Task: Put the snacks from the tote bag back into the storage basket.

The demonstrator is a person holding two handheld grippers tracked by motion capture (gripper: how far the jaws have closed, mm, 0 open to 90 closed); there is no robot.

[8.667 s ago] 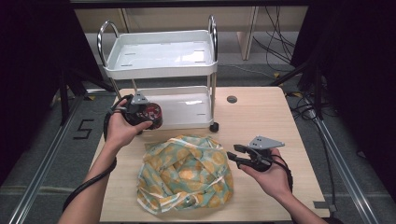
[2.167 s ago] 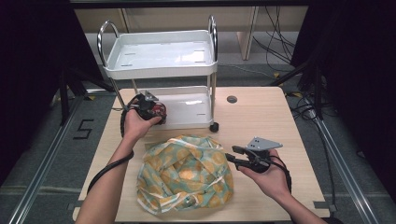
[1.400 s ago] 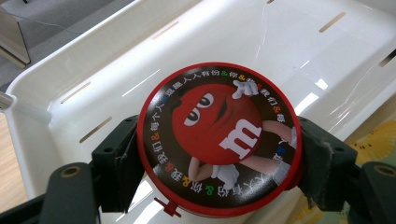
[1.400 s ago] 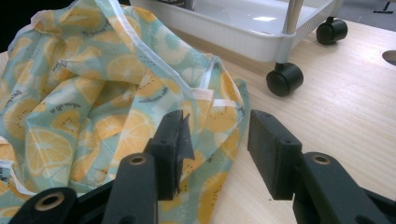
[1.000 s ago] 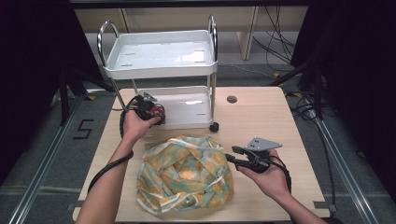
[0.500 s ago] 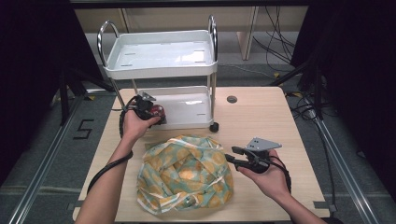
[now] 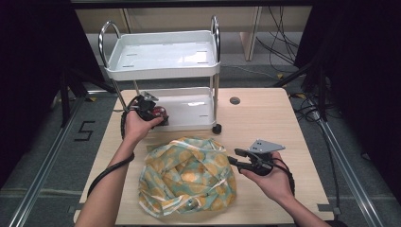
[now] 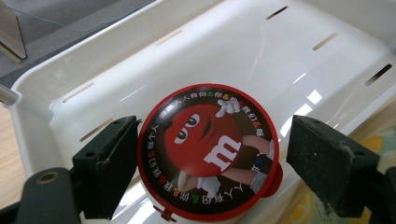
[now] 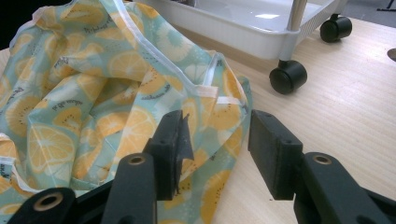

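Left gripper (image 8: 205, 177) has just been opening: jaws spread either side of the round red tin (image 8: 208, 151), left pad still touching or nearly so, right pad clear, tin resting in the lower tray of the white cart (image 7: 189, 106) near its front-left corner. Risk: pulling back askew drags the tin over the tray rim, since one pad sits so close. Right gripper (image 9: 215, 135) hangs open just beside the fruit-print cloth (image 7: 187, 175), in front of the cart, gripping nothing.

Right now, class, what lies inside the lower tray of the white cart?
Inside the lower tray sits a round red tin, between the left tongs, which have just been opening. The tin's contents are hidden by its lid.
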